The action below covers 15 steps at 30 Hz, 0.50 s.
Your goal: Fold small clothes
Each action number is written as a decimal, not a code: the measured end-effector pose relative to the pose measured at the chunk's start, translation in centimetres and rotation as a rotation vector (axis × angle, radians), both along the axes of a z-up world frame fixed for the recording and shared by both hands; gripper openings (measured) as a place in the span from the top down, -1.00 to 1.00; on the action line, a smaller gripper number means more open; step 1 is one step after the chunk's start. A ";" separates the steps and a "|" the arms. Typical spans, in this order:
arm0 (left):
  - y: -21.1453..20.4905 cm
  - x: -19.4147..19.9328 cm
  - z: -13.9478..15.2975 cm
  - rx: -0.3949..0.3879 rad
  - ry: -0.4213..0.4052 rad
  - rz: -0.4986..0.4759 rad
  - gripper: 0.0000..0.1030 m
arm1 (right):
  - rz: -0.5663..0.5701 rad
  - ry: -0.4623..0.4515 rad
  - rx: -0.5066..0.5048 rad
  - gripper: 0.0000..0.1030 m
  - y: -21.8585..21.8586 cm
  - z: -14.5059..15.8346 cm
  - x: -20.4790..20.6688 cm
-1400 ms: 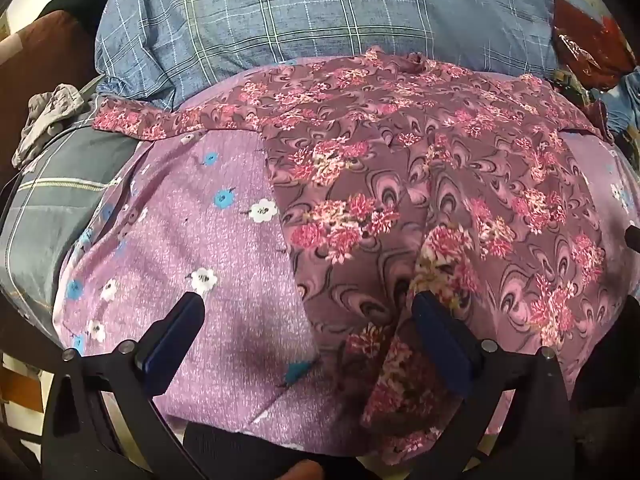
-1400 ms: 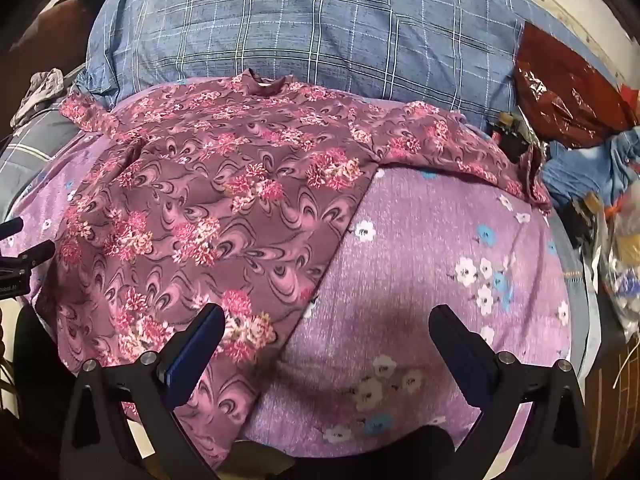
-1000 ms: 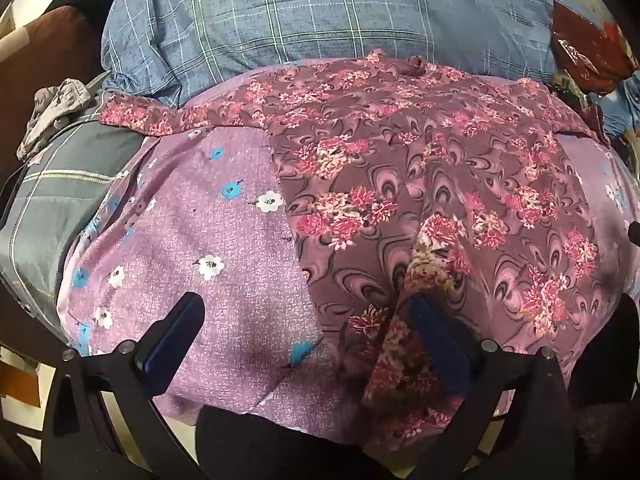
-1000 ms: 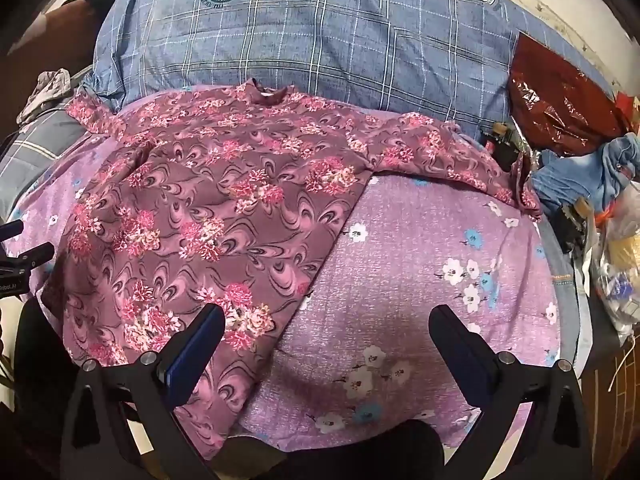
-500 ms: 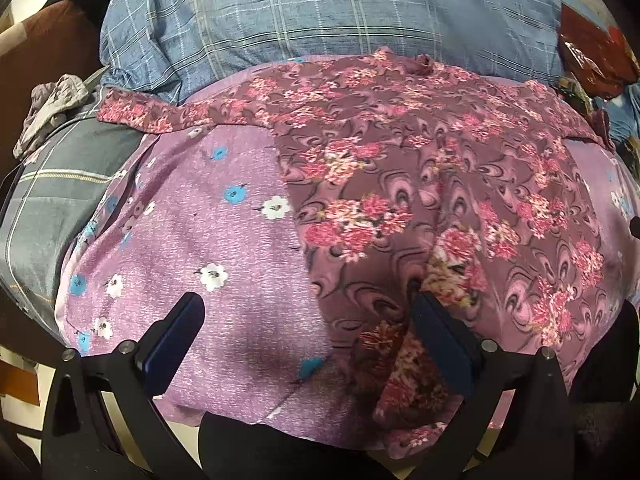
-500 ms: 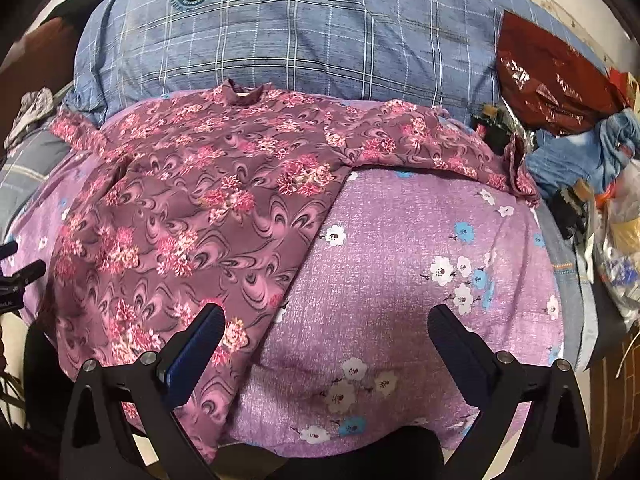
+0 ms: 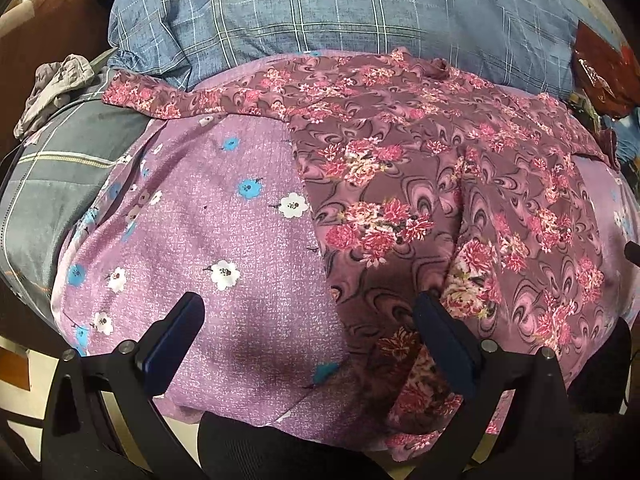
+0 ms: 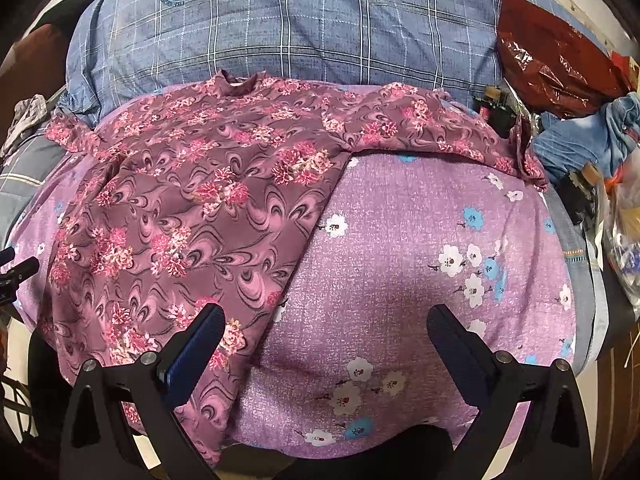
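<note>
Maroon floral blouse (image 8: 192, 216), spread flat on the purple flowered bedsheet (image 8: 420, 240), lies under both wide-apart, empty grippers (image 7: 308, 340) (image 8: 324, 344), so a pinch at its thin hem risks catching the sheet too, dragging both.

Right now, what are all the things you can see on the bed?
flowery top: one, maroon with pink flowers, spread flat on the purple cloth, sleeves out to both sides
purple cloth: one, lilac with white and blue blossoms, under the top
checked pillow: one, blue with white lines, behind the top
grey checked bedding: one, grey, far left
crumpled rag: one, grey, far left corner
shiny bag: one, dark red, back right
denim clothes: a heap, blue, right edge
left gripper: one, black, jaws open, above the hem
right gripper: one, black, jaws open, above the hem
</note>
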<state>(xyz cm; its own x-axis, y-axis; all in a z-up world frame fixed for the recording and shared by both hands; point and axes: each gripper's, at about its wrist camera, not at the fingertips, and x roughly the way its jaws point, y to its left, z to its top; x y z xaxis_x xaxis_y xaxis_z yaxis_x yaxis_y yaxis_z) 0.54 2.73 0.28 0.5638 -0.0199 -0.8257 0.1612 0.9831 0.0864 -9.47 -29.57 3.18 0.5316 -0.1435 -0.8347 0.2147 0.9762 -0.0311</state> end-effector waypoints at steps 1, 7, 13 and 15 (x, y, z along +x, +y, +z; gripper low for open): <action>0.0 0.1 0.0 0.001 0.004 0.000 -1.00 | 0.000 0.003 0.001 -0.96 0.0 -0.1 0.0; -0.1 0.3 0.0 0.002 0.001 0.002 -1.00 | 0.026 0.014 -0.028 -0.96 0.3 0.0 0.6; 0.0 0.2 0.3 0.002 -0.009 0.001 -1.00 | 0.088 -0.014 -0.153 -0.96 1.2 1.3 0.8; 0.0 0.2 0.3 -0.001 -0.008 0.001 -1.00 | 0.102 -0.030 -0.179 -0.96 1.3 1.8 0.7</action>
